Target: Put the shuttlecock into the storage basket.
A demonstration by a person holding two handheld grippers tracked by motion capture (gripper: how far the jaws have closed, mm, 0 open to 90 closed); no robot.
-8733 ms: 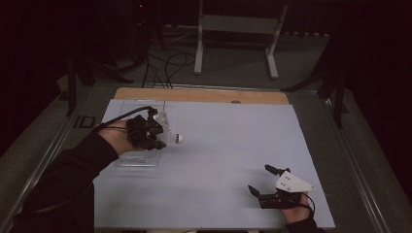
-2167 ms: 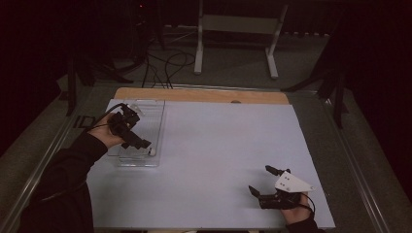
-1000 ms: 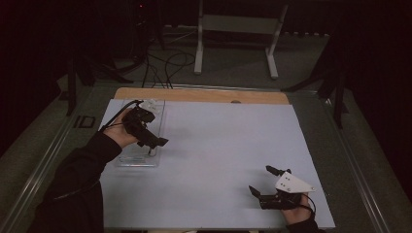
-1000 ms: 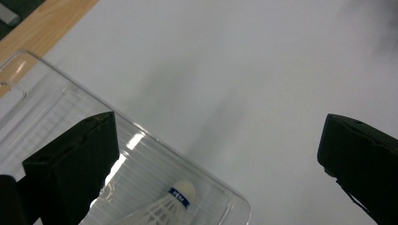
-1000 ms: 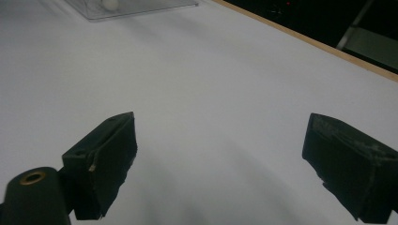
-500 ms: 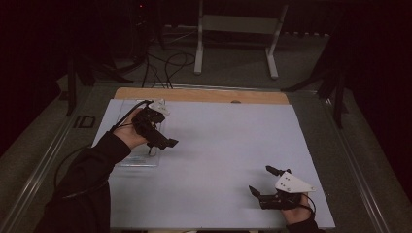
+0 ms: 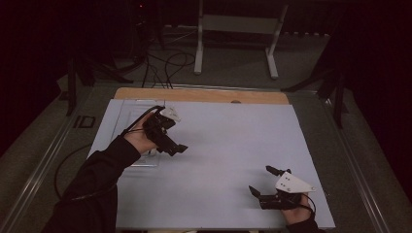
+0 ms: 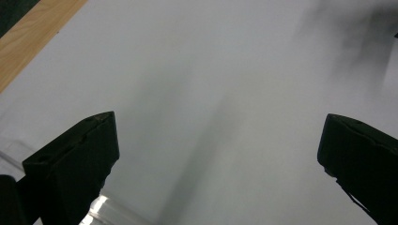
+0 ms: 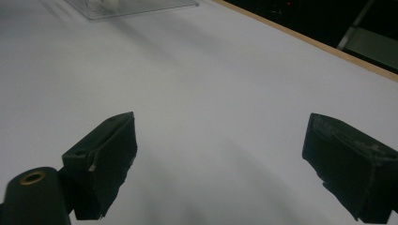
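Since a moment ago, the left claw (image 7: 176, 147) has swung off the clear tray (image 7: 127, 109) toward the bare white counter (image 7: 228, 141), jaws wide and empty; the tray now lies just behind it. Its forearm reaches forward. The right claw (image 7: 266, 183) rests open, empty, well apart.

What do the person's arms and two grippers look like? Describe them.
The left gripper is black with blocky black jaws and a black cable looping from it. The right gripper is black too, topped by a pale three-cornered plate. Both forearms wear black sleeves.
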